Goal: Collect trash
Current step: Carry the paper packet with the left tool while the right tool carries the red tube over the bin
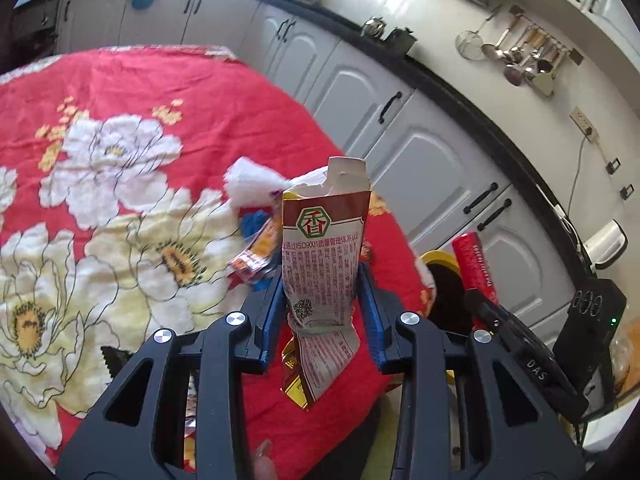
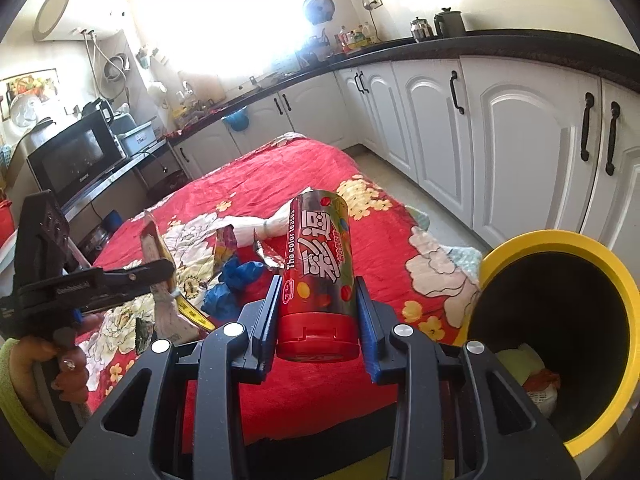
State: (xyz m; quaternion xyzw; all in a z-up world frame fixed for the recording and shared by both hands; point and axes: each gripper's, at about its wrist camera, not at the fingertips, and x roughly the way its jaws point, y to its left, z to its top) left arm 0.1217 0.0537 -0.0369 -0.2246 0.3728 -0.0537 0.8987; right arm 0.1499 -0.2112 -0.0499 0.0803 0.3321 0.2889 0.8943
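trash pile (image 2: 240,272) on red cloth (image 2: 320,168); yellow bin (image 2: 560,240) beside.

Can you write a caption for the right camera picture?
Right gripper holds a red candy tube near the yellow bin.

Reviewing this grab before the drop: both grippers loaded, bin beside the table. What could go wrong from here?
1. The left gripper pinches a limp, torn paper packet; it may slip or spill leftovers.
2. The red candy tube in the right gripper is smooth and could slide.
3. The yellow-rimmed bin is tilted, so drops may miss.
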